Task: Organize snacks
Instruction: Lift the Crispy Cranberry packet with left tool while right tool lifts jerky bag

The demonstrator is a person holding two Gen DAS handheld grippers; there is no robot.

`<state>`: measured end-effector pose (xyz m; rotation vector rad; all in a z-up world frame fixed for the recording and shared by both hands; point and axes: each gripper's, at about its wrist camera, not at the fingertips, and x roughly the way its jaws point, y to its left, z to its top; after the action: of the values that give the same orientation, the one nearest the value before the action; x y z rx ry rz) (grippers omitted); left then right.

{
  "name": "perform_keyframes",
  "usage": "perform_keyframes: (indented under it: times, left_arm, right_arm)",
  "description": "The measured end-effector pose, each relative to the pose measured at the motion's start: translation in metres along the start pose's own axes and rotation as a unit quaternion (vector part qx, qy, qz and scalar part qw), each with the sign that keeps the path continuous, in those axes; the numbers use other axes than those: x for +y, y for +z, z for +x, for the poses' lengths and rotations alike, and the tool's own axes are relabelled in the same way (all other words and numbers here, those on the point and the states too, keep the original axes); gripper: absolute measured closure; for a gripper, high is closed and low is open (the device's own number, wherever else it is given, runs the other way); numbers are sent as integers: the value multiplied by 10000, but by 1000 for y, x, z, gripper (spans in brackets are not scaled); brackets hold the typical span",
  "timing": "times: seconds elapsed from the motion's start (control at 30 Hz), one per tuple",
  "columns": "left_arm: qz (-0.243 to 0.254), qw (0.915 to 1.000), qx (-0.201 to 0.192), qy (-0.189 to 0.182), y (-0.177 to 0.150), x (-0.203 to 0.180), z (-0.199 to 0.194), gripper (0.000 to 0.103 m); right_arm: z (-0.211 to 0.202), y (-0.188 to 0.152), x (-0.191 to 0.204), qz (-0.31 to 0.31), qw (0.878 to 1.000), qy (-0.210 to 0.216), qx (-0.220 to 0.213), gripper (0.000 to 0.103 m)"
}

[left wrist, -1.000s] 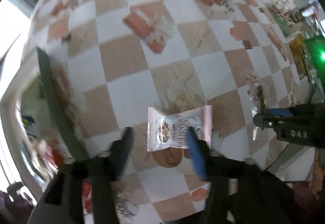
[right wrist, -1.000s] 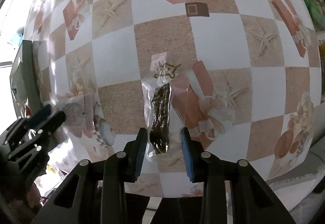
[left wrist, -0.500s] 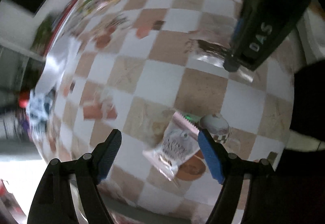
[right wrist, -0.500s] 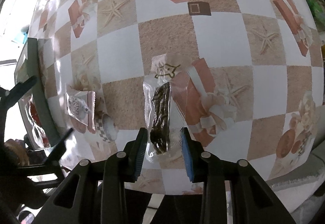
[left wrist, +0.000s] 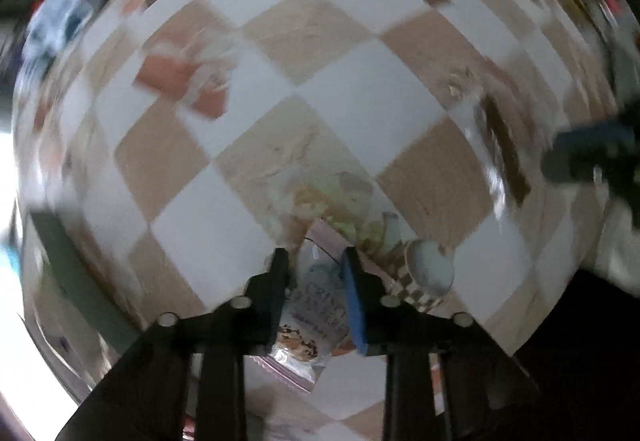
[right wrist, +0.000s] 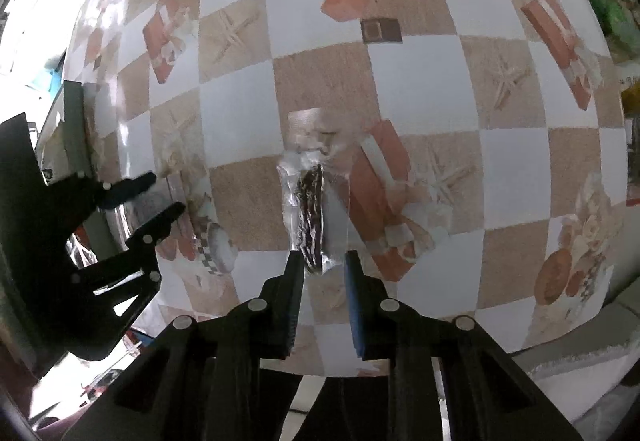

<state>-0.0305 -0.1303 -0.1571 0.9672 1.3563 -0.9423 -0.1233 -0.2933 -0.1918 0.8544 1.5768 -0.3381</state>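
I see a big tablecloth (right wrist: pixel 420 81) with brown and white squares, starfish and gift boxes. My left tongs (left wrist: pixel 316 261) pinch a pink and white snack packet (left wrist: pixel 316 305) low in the middle of the left view; it is blurry, and I can only read "CR" at the start of its label. My right tongs (right wrist: pixel 322 261) are a little spread around the near end of a clear wrapper (right wrist: pixel 314 209) with a dark, long snack inside, lying on the cloth.
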Motion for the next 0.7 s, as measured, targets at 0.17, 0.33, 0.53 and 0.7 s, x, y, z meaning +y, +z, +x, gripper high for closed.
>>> perform_keyframes:
  times: [0.17, 0.33, 0.53, 0.7]
  left_arm:
    - [-828, 9964, -55, -162, -7, 20, 0, 81]
    - [-1000, 9948, -53, -191, -9, 29, 1, 81]
    - [-1085, 9940, -2, -123, -10, 32, 0, 81]
    - [-1660, 9851, -319, -311, -15, 61, -16, 41]
  right_arm:
    - [-1, 1, 6, -149, 9998, -106, -29, 80]
    - [9, 3, -16, 465, 9985, 197, 189, 79]
    - [19, 5, -20, 686, 9967, 286, 317, 33]
    - [26, 17, -9, 567, 9979, -8, 328, 33]
